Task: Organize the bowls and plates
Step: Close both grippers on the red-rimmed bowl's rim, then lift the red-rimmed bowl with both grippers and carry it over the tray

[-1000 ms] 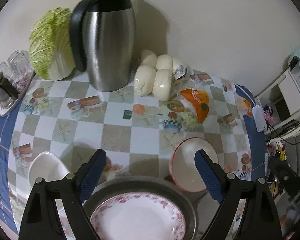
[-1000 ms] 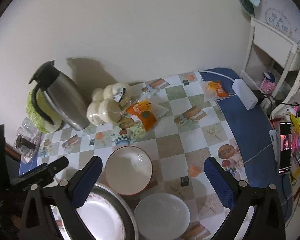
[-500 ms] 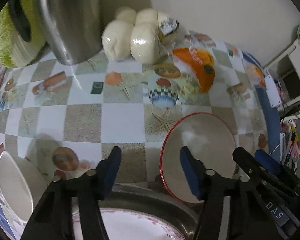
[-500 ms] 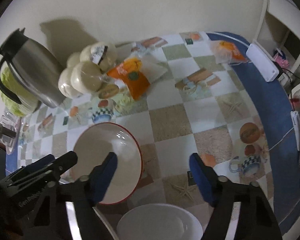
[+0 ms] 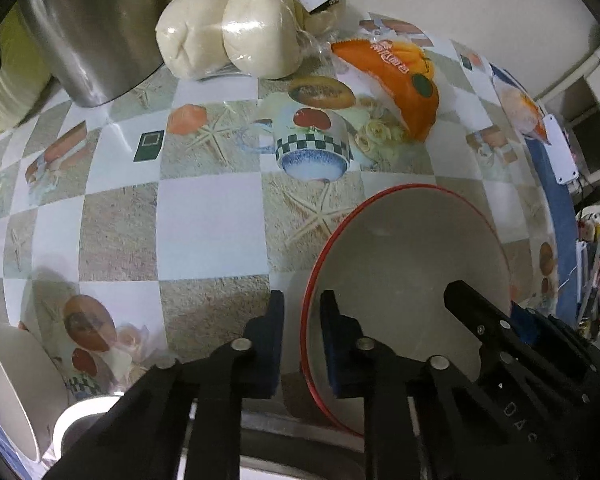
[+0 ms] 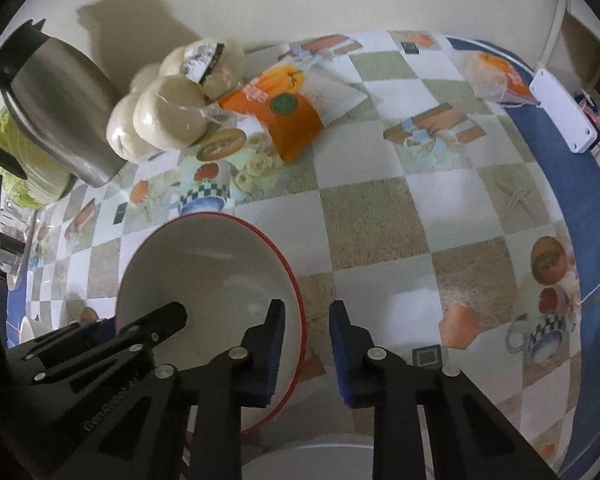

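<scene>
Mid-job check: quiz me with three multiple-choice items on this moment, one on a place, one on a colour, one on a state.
1. Where is the steel jug?
A) at the wall beside the buns
B) inside the bowl
C) on the blue border

2. The rim of the bowl is:
A) green
B) red
C) black

3. The left gripper and right gripper are:
A) both away from the bowl
B) each straddling the bowl's rim
C) both gripping the jug

Answers: A, jug stands next to the buns; B, red edge shows; B, one finger inside, one outside.

One red-rimmed bowl [image 5: 412, 248], one steel jug [image 6: 60, 108], two orange packets [image 6: 288, 116].
</scene>
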Motion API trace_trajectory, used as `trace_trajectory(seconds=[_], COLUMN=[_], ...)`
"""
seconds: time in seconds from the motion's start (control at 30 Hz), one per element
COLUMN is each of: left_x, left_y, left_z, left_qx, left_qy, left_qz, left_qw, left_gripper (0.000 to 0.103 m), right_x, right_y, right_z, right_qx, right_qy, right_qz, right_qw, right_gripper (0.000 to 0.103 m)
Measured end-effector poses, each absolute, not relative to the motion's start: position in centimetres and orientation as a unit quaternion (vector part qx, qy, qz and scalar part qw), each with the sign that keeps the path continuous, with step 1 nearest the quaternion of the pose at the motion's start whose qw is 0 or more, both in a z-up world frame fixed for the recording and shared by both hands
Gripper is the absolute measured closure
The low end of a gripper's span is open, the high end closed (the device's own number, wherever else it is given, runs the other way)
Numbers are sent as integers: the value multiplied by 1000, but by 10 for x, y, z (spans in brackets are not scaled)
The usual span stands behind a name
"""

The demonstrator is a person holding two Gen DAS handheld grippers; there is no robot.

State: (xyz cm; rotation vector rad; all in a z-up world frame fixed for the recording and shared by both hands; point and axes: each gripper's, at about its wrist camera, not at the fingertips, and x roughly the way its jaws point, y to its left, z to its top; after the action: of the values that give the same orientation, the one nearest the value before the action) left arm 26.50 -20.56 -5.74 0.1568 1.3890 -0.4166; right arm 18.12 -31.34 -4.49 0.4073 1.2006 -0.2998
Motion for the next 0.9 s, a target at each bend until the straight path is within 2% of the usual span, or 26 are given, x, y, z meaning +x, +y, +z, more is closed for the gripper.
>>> trace_trajectory(seconds=[0.1, 0.23, 0.4, 0.9], left_x=[265, 264, 262, 225], left_y=[-207, -212, -213, -198], left_z=[-58, -58, -53, 18], left_qx=[69, 72, 56, 44], left_qy=[634, 628, 622, 555], left_qz=[-199, -204, -215, -226], left_qw=[744, 747, 751, 799], left_gripper=[93, 94, 94, 94], right_x=[182, 182, 176, 144], right_y=[-313, -310, -315, -306], right_z=[-50, -53, -48, 14], right_qx=[194, 200, 218, 201], right_qy=[561, 561, 552, 506], right_qz=[-130, -119, -120, -111], right_qw=[794, 794, 796, 832], right_gripper=[86, 92, 92, 92])
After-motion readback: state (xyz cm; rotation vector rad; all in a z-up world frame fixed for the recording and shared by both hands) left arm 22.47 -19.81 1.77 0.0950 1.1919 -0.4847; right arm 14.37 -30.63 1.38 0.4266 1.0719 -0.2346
